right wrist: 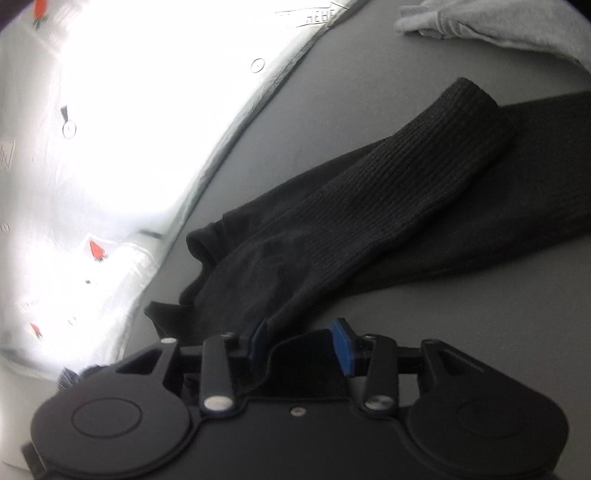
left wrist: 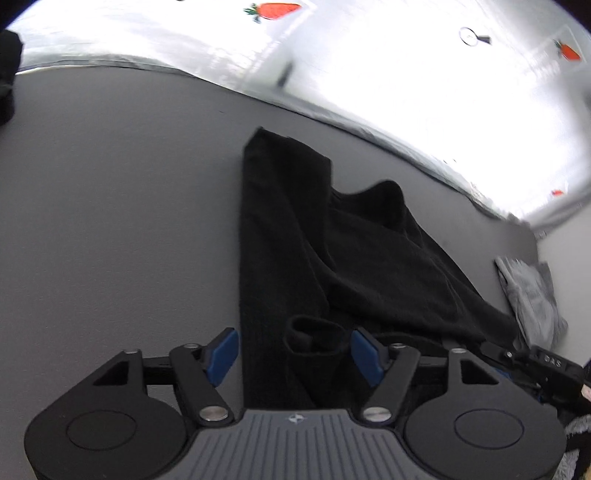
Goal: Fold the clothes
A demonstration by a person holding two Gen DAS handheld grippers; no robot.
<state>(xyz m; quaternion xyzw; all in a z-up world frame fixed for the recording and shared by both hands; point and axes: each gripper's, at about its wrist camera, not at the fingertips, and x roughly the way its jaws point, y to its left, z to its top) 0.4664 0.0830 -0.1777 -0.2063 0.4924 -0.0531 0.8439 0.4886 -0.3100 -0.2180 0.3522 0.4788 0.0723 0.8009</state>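
A black knit garment (left wrist: 332, 240) lies crumpled on the grey table (left wrist: 110, 221), one long strip of it running away from me. My left gripper (left wrist: 293, 343) is open just above its near end. A rolled black cuff (left wrist: 314, 338) sits between the blue pads (left wrist: 223, 354) without touching them. In the right wrist view the same black garment (right wrist: 369, 221) has a ribbed sleeve (right wrist: 476, 110) laid across it. My right gripper (right wrist: 301, 332) stands open with a loose flap of the black fabric lying between its blue pads (right wrist: 341, 347).
A grey garment (left wrist: 532, 295) lies bunched at the table's right end, also seen as grey cloth (right wrist: 498, 22) at the top right. A bright white sheet (left wrist: 406, 74) with small red prints covers the area beyond the table's far edge. A dark object (left wrist: 7, 74) sits far left.
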